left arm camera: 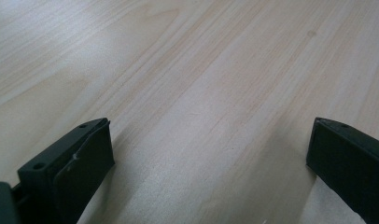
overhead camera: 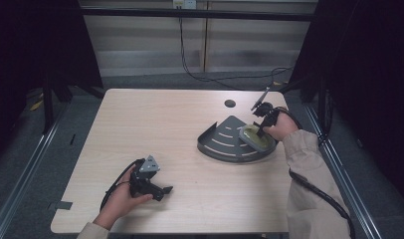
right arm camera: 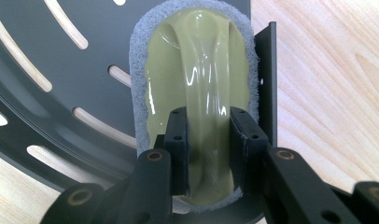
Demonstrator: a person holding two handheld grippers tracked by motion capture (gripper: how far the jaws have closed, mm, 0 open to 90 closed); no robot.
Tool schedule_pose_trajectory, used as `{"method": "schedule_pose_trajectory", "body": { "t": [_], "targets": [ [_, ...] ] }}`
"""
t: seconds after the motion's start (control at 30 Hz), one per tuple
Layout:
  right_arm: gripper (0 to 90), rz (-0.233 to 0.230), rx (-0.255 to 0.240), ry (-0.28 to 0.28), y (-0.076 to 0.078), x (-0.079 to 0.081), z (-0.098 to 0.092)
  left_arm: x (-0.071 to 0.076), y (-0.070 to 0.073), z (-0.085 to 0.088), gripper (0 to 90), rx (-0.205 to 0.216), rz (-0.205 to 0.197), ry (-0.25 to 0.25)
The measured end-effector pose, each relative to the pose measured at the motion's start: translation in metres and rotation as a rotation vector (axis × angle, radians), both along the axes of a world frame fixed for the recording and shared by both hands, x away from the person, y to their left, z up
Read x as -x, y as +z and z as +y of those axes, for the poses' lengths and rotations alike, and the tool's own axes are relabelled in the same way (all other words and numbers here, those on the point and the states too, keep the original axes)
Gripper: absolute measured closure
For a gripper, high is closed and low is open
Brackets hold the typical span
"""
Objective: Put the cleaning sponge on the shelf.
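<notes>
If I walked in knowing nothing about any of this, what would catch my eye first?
Probably the glossy olive-green scrubber with its grey fuzzy rim, lying on a dark slotted corner rack at the table's right. The right gripper is shut on the scrubber's raised handle. Far off at the near left, the left gripper rests open over bare pale wooden table.

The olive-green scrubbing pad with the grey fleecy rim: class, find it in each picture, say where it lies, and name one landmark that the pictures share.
High view: the scrubbing pad lies right of centre, on the dark slotted tray, under the right gripper.
Left gripper view: bare wooden table between two wide-apart jaws; the pad is not there.
Right gripper view: it sits at the centre, its raised handle clamped between the jaws.
Shared landmark: the pale wooden tabletop.
</notes>
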State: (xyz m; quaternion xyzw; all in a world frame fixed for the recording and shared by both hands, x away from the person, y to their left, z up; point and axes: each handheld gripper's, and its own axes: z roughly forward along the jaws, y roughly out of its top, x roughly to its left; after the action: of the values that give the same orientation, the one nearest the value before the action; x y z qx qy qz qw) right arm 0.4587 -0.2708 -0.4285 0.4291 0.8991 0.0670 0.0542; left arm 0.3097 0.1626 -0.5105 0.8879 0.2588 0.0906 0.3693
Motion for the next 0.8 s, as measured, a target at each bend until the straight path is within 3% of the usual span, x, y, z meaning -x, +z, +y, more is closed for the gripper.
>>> {"method": "schedule_pose_trajectory", "body": {
  "t": [0.5, 0.8],
  "targets": [
    [71.1, 0.012, 0.010, 0.002, -0.0007, -0.0012, 0.0015, 0.0001, -0.0002, -0.0002, 0.0, 0.004, 0.000, 0.003],
    [67.1, 0.031, 0.002, -0.038, -0.0002, -0.0028, 0.0012, 0.0000, 0.0000, 0.0000, 0.0, 0.001, 0.000, 0.001]
  ]
}}
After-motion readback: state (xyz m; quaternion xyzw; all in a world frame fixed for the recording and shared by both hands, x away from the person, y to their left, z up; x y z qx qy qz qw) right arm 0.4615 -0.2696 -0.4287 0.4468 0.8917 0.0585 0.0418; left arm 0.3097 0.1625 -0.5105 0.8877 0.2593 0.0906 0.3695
